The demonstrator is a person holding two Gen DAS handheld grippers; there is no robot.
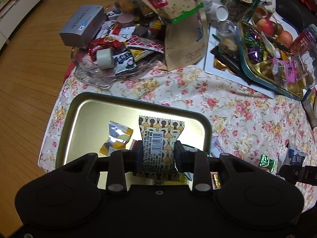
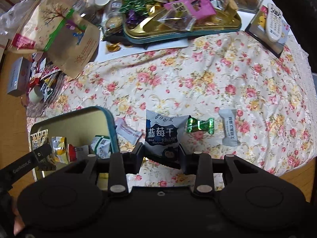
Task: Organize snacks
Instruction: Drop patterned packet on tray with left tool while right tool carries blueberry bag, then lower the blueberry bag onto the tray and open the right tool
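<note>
Your left gripper [image 1: 158, 150] pinches the patterned packet [image 1: 158, 138] mid-body over the tin tray [image 1: 138, 104]; your right gripper [image 2: 161, 152] clamps the puffy blueberry packet [image 2: 162, 132]. Both light, crinkly, slippery.

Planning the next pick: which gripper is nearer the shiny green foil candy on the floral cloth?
Right. The right gripper, holding the blue blueberry packet, is just beside the green foil candy; the left gripper is over the gold tin tray.

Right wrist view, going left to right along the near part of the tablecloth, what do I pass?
Gold tin tray → white wrapped candy → blueberry packet held in the right gripper → green foil candy → grey-white wrapped candy.
</note>
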